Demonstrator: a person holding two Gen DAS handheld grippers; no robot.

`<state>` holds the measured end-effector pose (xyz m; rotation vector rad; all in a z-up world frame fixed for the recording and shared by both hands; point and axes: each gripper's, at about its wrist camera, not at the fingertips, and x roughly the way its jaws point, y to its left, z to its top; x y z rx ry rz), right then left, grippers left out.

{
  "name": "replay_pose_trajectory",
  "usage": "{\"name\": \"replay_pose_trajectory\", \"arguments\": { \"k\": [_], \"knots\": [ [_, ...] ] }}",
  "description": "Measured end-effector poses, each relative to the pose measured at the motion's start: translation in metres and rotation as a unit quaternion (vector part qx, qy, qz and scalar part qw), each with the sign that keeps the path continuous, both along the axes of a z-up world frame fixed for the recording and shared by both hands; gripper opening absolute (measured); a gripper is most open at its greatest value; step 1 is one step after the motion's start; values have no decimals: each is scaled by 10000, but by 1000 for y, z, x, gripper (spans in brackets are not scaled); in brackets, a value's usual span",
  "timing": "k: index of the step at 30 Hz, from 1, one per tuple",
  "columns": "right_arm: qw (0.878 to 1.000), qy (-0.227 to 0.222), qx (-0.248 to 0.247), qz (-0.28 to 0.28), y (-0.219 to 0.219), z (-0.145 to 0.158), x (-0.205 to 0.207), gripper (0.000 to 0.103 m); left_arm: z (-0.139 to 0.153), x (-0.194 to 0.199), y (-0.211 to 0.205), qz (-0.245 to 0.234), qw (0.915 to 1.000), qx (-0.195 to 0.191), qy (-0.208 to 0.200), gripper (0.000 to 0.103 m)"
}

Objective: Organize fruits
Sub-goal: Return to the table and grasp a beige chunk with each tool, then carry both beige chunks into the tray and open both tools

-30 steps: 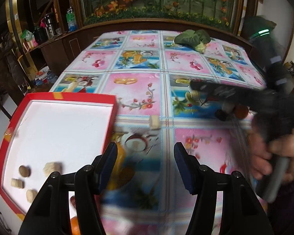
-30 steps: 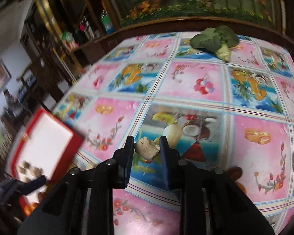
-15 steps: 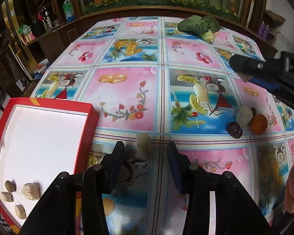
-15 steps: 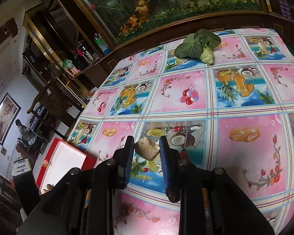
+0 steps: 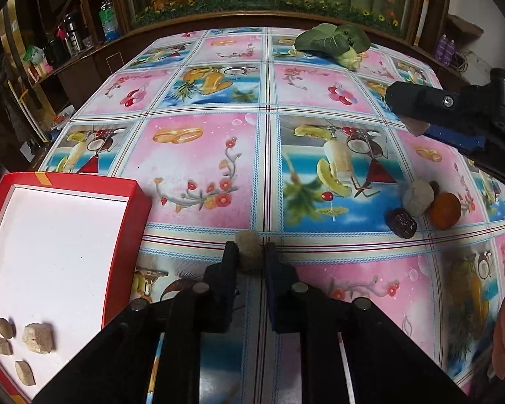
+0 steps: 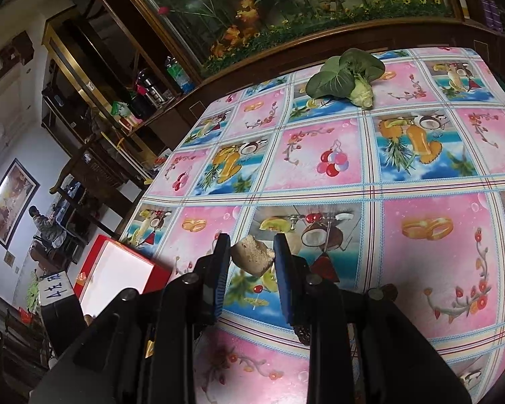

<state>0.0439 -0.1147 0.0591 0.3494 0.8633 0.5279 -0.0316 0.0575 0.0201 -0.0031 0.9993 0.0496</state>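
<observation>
Beige chunk [image 5: 250, 250] pinched between left gripper [image 5: 250, 257] jaws; tan chunk [image 6: 252, 255] clamped between right gripper [image 6: 251, 256] jaws

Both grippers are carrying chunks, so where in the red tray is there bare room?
The red tray is bare across its far and middle floor. Only its near-left corner is crowded, with four pieces. On the table, an orange, date and pale chunk cluster at right.

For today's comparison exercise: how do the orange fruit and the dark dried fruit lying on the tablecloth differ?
The orange fruit is bright orange and smooth; the dark dried fruit is deep brown-red and wrinkled. The orange fruit looks larger and rounder, the dried one smaller and more oblong. Both rest loose on the tablecloth beside a pale chunk, outside the red tray.
</observation>
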Motion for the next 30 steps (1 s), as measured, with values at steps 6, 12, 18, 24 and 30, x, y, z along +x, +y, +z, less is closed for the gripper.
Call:
{"name": "replay_pose_trajectory", "arguments": {
  "k": [6, 12, 18, 24, 30],
  "knots": [
    [9998, -97, -73, 158, 12, 2, -8, 28, 19, -12, -3, 34, 9995, 22, -310, 14],
    [9987, -286, -91, 413, 28, 2, -21, 28, 52, -54, 0, 16, 9956, 25, -932, 14],
    [9938, -526, -225, 949, 59, 2, -47, 28, 73, -98, 46, 422, 9899, 110, -1349, 14],
    [9884, -615, -193, 1377, 96, 1, -68, 28, 77, -132, 126, 1425, 9779, 415, -1470, 14],
    [9846, -550, -3, 1657, 154, 5, -79, 28, 67, -139, 178, 2022, 9690, 442, -1347, 14]
  ]
}}
